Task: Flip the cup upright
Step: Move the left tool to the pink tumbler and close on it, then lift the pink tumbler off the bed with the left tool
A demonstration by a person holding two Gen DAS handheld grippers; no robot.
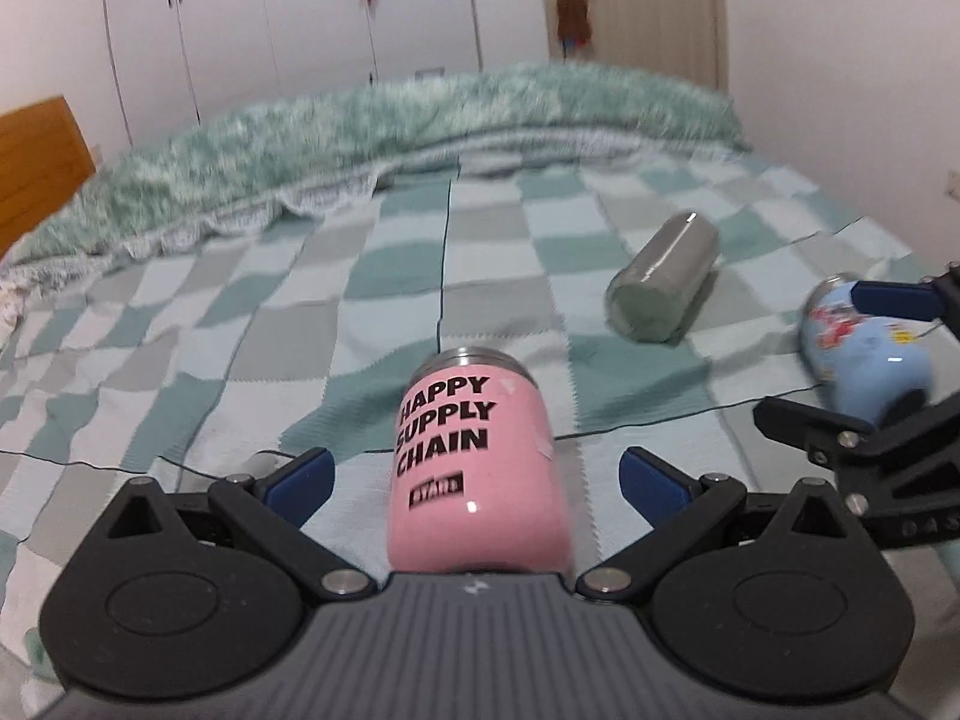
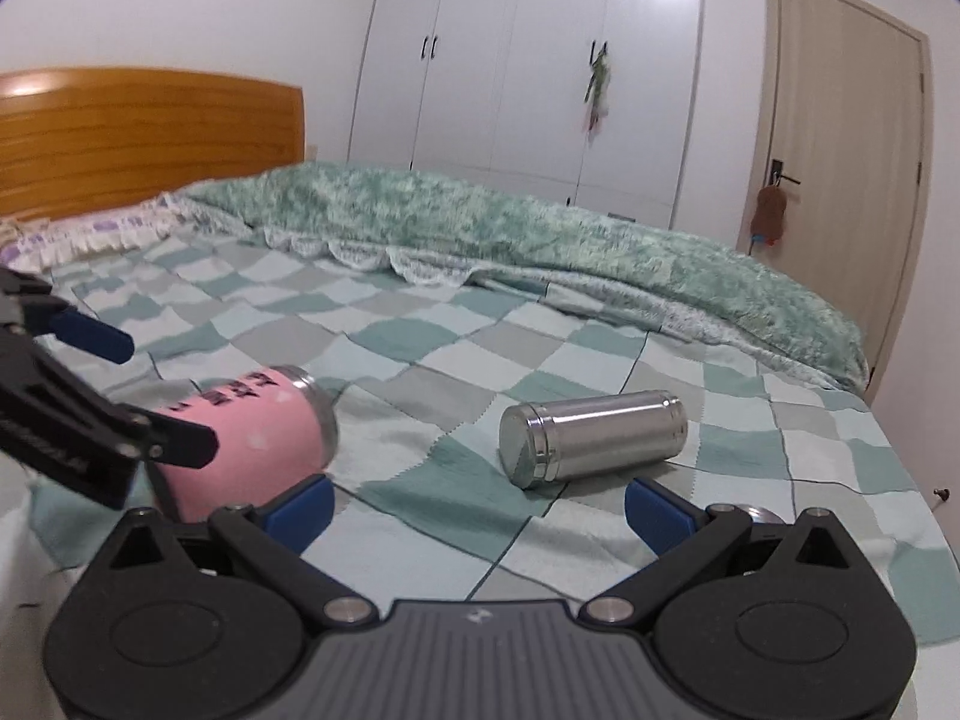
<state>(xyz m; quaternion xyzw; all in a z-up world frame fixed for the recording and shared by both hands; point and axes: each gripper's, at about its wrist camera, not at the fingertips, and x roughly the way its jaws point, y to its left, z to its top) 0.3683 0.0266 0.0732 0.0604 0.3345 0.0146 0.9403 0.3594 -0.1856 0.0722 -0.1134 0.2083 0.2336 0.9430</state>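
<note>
A pink cup printed "HAPPY SUPPLY CHAIN" lies on its side on the checked bed cover, its steel rim pointing away. My left gripper is open, its blue pads either side of the cup without touching it. The pink cup also shows at the left of the right wrist view, with the left gripper around it. A steel flask lies on its side further right; it also shows in the right wrist view. A light blue patterned cup lies by my right gripper. My right gripper is open and empty.
The checked bed cover spreads under everything. A fluffy green blanket lies bunched along the far side. A wooden headboard, white wardrobes and a door stand beyond the bed.
</note>
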